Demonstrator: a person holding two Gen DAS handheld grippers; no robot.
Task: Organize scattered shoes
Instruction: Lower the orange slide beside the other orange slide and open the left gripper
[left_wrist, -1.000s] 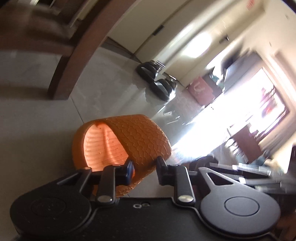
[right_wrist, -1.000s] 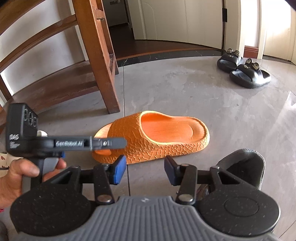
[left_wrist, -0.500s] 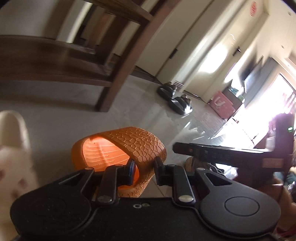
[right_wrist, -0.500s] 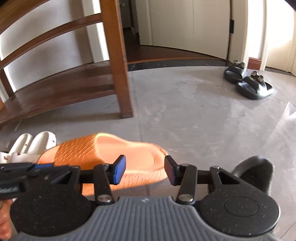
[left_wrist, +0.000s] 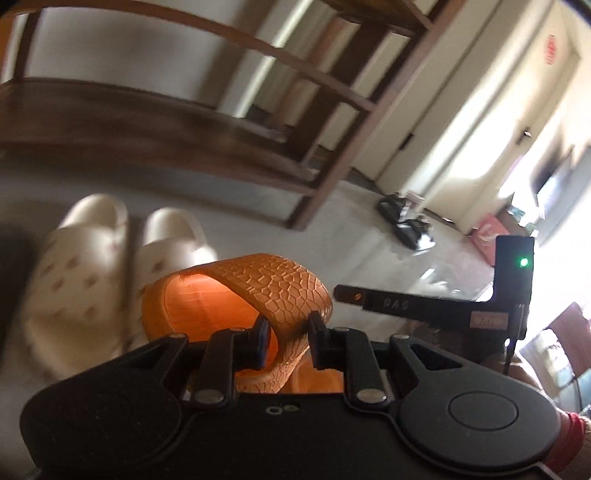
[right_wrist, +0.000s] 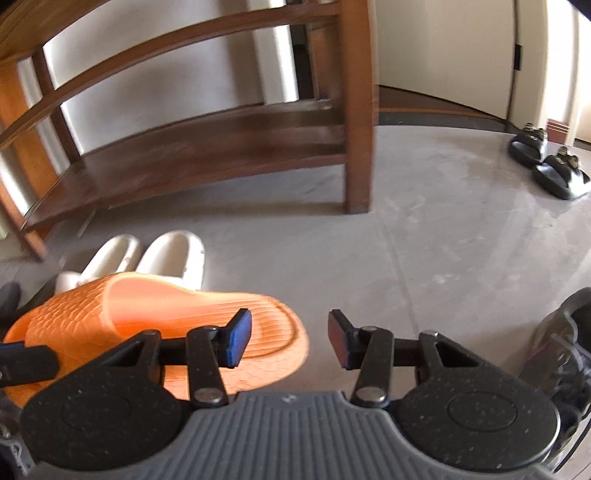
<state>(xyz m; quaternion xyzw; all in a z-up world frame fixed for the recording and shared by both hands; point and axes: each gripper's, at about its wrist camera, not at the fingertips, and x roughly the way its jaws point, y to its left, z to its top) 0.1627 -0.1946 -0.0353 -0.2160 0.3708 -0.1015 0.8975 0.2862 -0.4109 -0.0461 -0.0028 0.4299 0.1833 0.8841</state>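
My left gripper (left_wrist: 288, 338) is shut on the strap of an orange slide sandal (left_wrist: 236, 295) and holds it above the floor. The same sandal (right_wrist: 155, 317) shows at lower left in the right wrist view, just right of a pair of cream slippers (right_wrist: 147, 258). The cream pair (left_wrist: 92, 266) lies left of the sandal in the left wrist view. My right gripper (right_wrist: 290, 341) is open and empty, beside the sandal's heel. A dark shoe (right_wrist: 565, 350) lies at the right edge.
A wooden shoe rack (right_wrist: 207, 147) stands behind the cream slippers, its leg (right_wrist: 356, 110) on the grey floor. A pair of black sandals (right_wrist: 546, 166) lies far right near a door; it also shows in the left wrist view (left_wrist: 406, 221).
The left gripper has carried the orange sandal left, up beside the cream slippers in front of the rack. The right gripper followed and stayed open.
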